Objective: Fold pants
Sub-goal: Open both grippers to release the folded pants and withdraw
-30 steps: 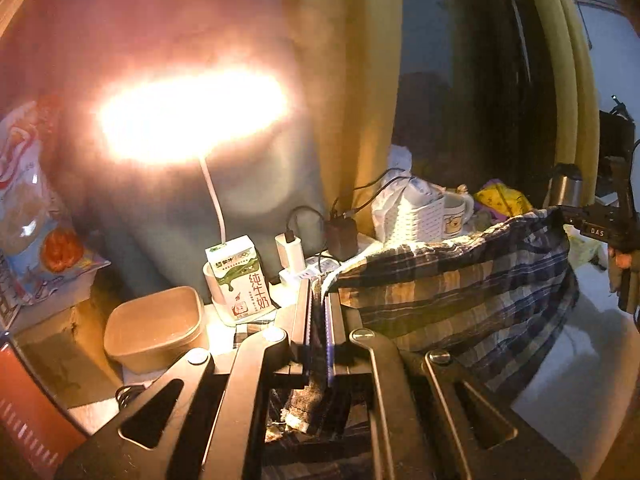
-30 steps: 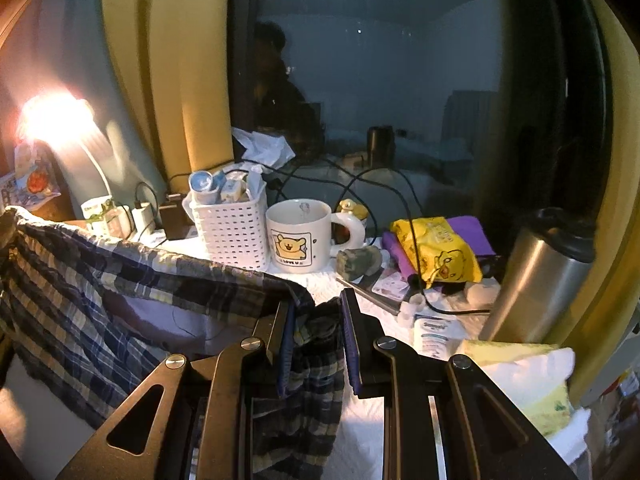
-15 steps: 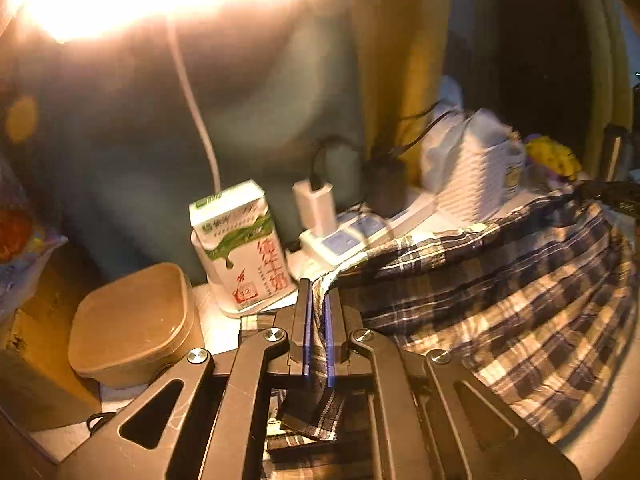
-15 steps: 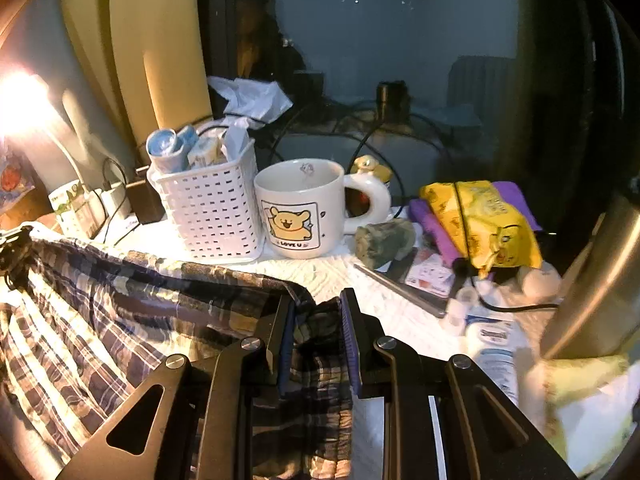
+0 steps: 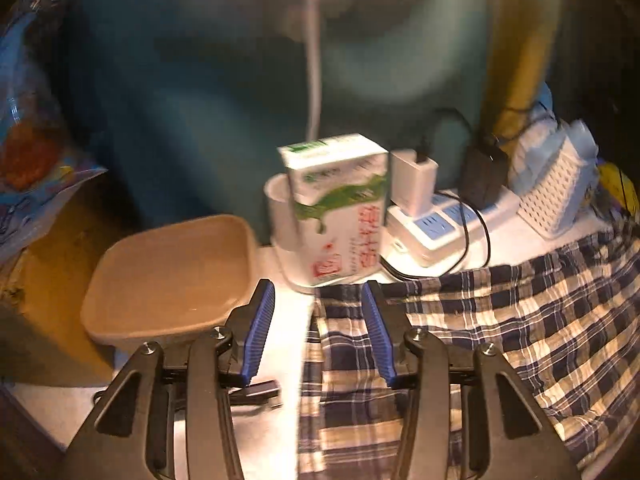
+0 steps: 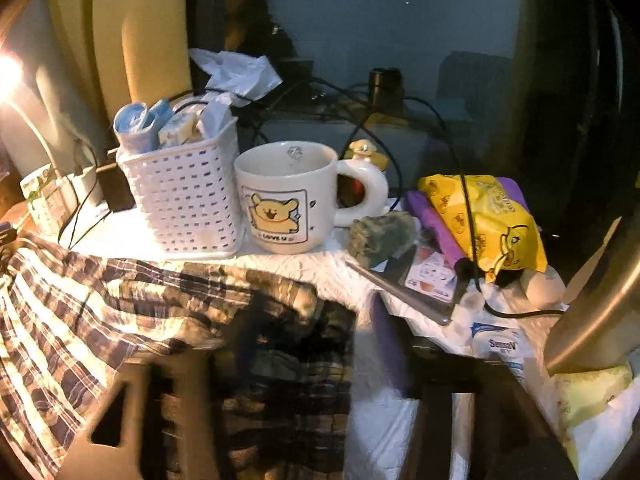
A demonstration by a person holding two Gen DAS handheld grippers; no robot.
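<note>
The blue, cream and white plaid pants (image 5: 500, 332) lie spread flat on the white table (image 5: 280, 432), their upper edge running along the clutter at the back. The left claw (image 5: 318, 312) hangs over the near left corner of the cloth with its jaws opening; the blue ribbed pads (image 5: 260, 328) stand apart, and the corner of the fabric lies loose between them, pressed by neither. Just behind it stands a white and green milk carton (image 5: 340, 204) against a white cup, with a shallow tan square container (image 5: 172, 276) to the left and a white power strip (image 5: 436, 228) carrying plugs and black cables to the right. From the other side the same pants (image 6: 100, 320) show as a rumpled band with a thick bunched edge near the right claw (image 6: 316, 320), which is badly blurred; its jaws are opening too, standing wide either side of that bunched waist end, and the cloth sags there without being pinched. Beyond the cloth sit a white perforated plastic basket (image 6: 184, 200) stuffed with small packets, a cream mug with a yellow bear picture (image 6: 288, 200), a yellow crinkled snack bag (image 6: 488, 220) and, at the right edge, a steel flask (image 6: 600, 312).
</note>
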